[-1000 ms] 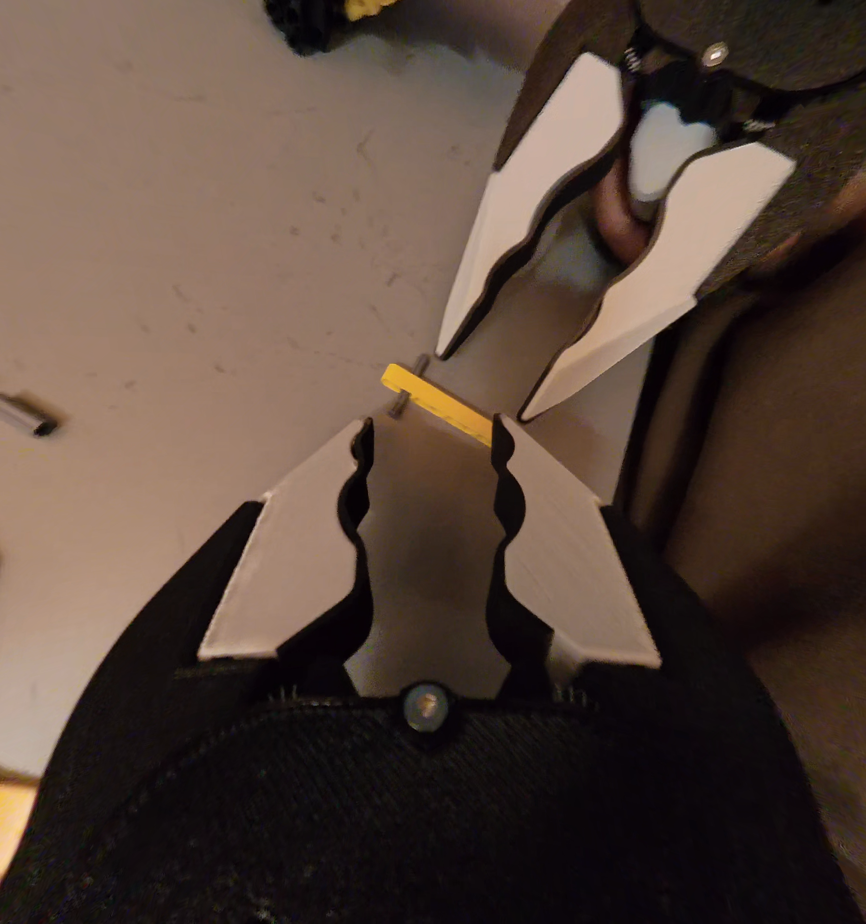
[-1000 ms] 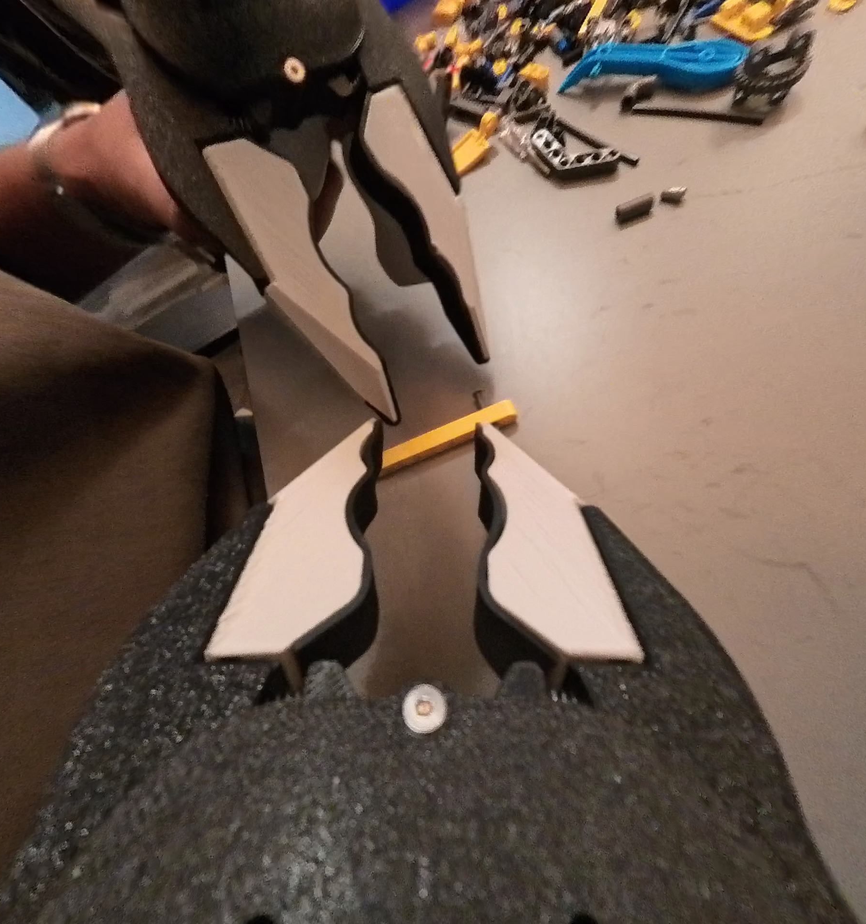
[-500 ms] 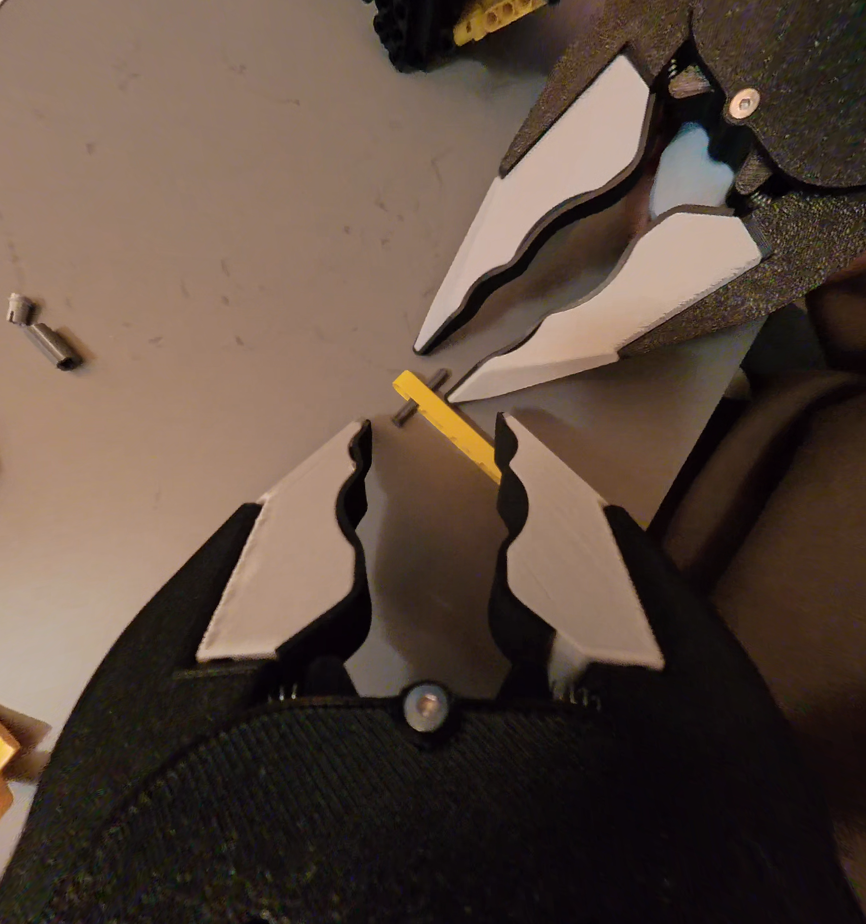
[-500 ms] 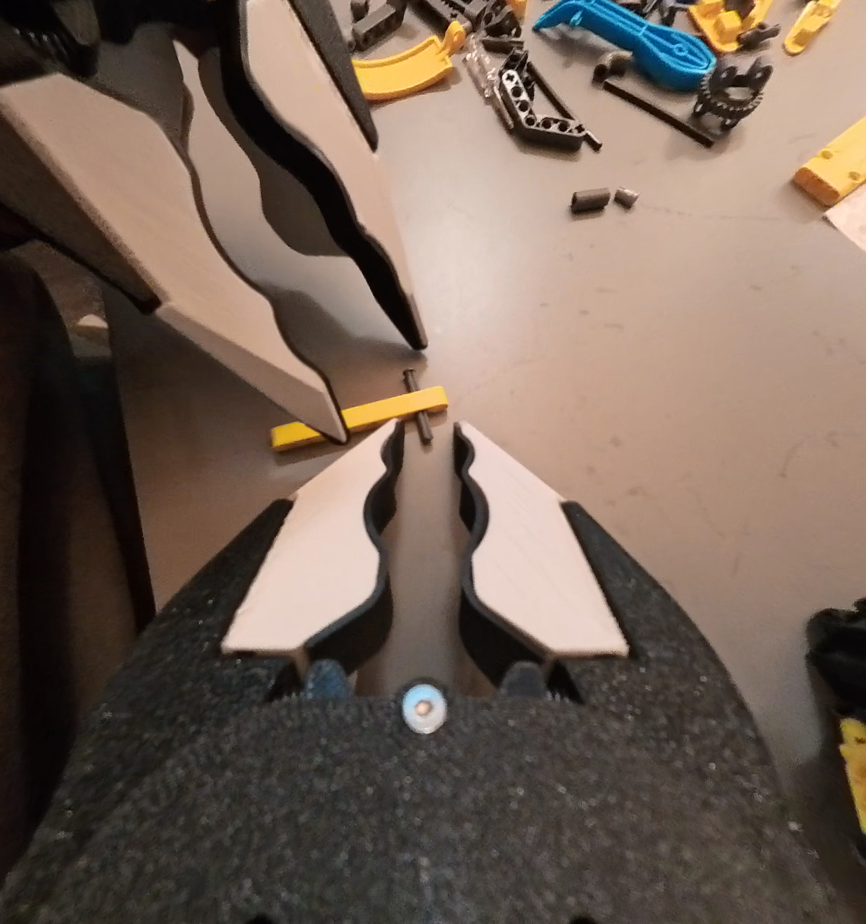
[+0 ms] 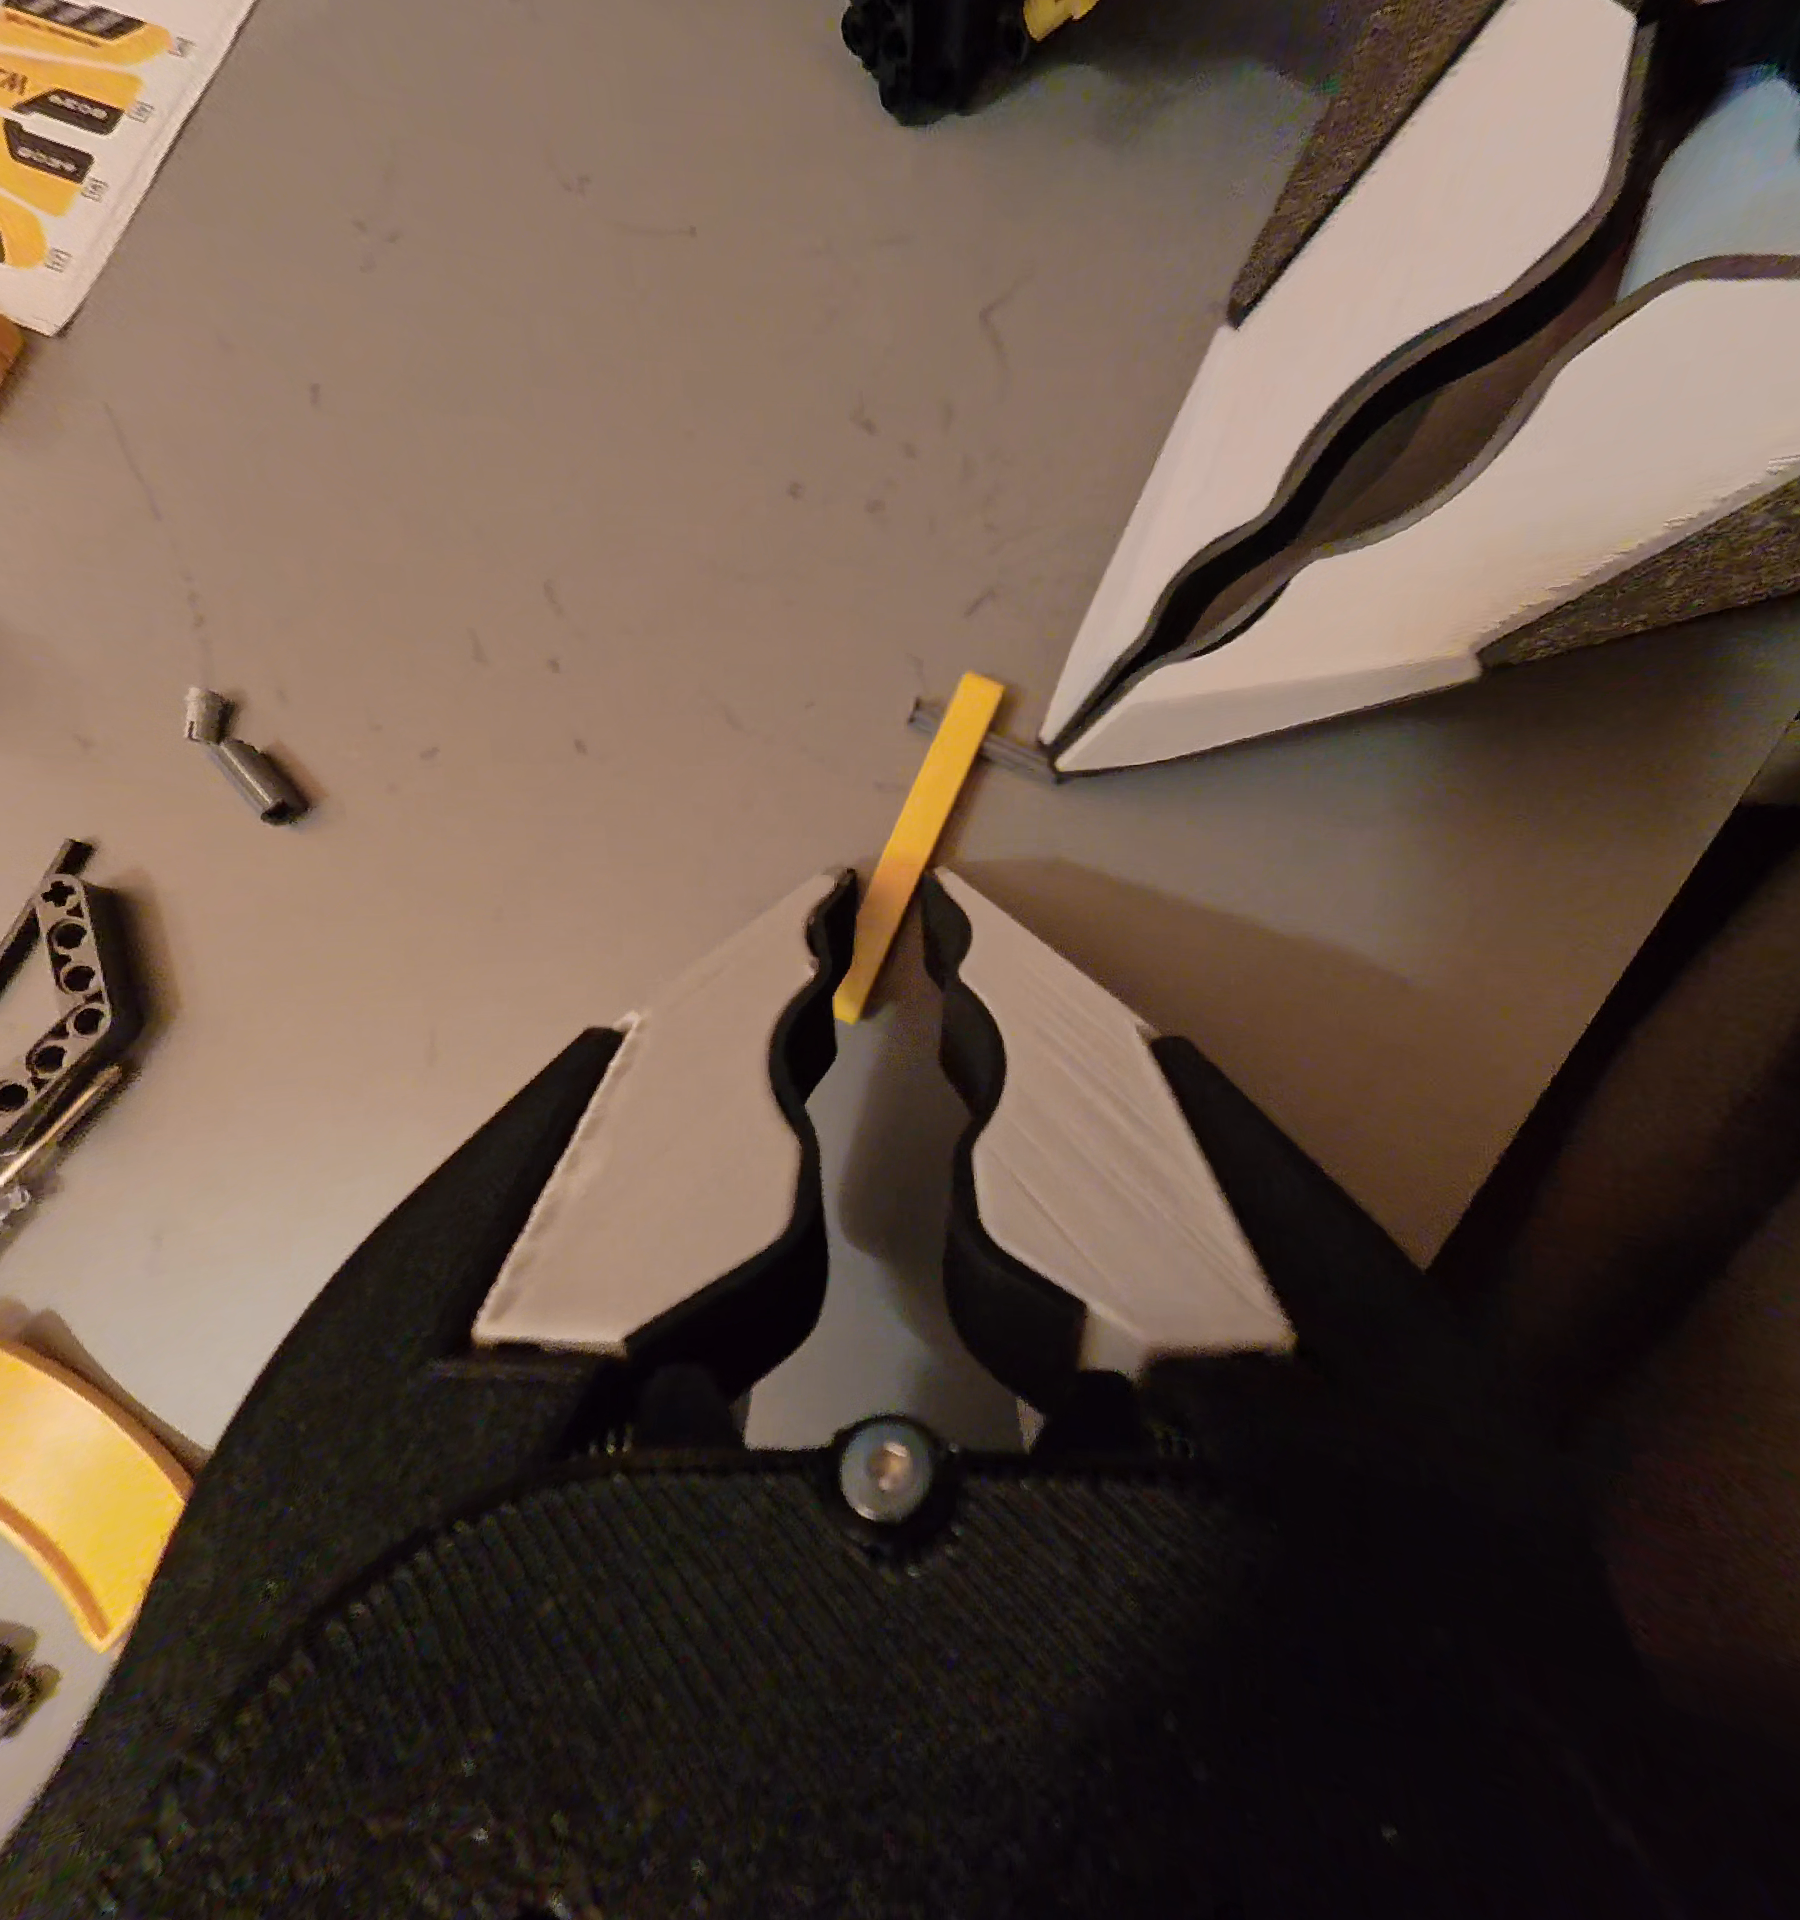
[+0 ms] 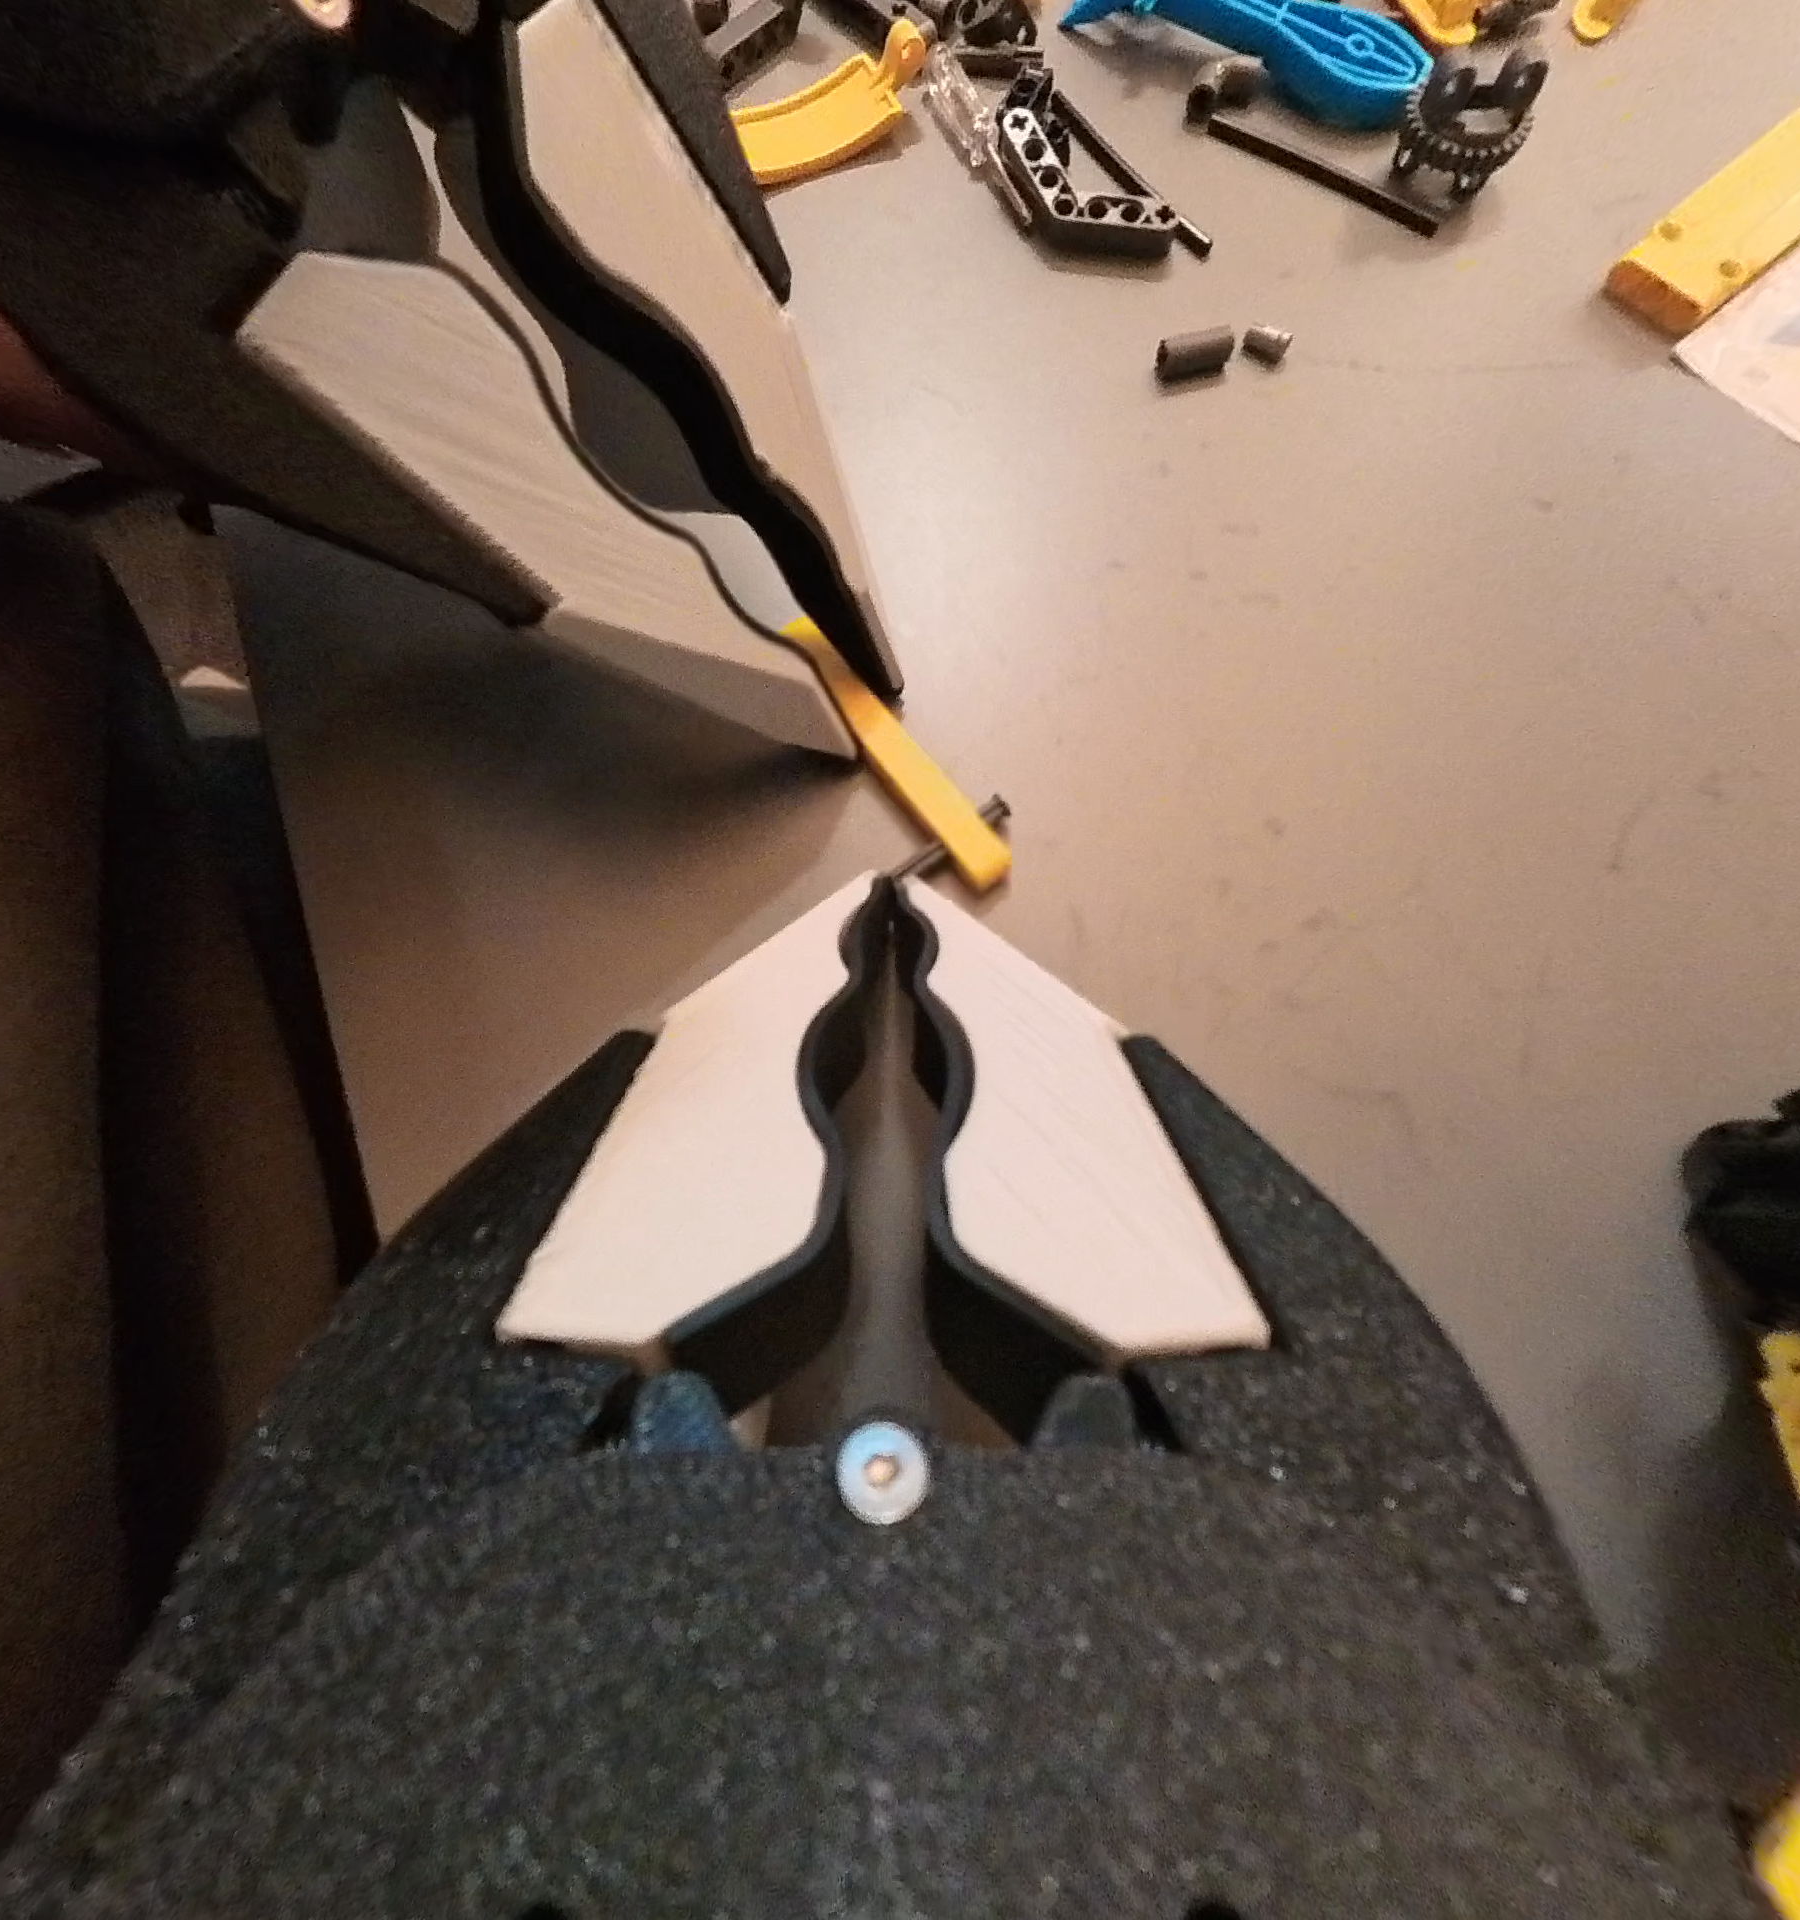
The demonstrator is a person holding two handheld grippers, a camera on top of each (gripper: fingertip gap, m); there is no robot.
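Observation:
A thin yellow beam (image 5: 953,758) lies on the grey table (image 5: 563,468) with a thin dark axle (image 5: 1015,755) through its far end. My left gripper (image 5: 888,883) is shut on the near end of the beam. My right gripper (image 5: 1052,758) comes in from the upper right, shut on the axle's end. In the right wrist view my right gripper (image 6: 888,883) pinches the axle (image 6: 917,860) next to the beam (image 6: 927,790). The left gripper (image 6: 870,717) holds the beam's other end there.
Loose parts lie to the left: a small grey sleeve (image 5: 252,769), a black angled beam (image 5: 54,997), a yellow curved panel (image 5: 44,1455), a sticker sheet (image 5: 44,135). Farther off lie a blue part (image 6: 1291,52), a black gear (image 6: 1467,114) and a yellow plate (image 6: 1737,208). The table edge and dark clothing (image 6: 96,1039) are close by. Left and right tips are no more than a few centimetres apart. The left tips stand about 15 cm off the yellow curved panel (image 5: 44,1455). It turns up in the right wrist view (image 6: 812,125) as well.
Both grippers have closed from open: the left onto the yellow beam, the right onto the axle. The beam has turned to point along my left gripper's fingers.

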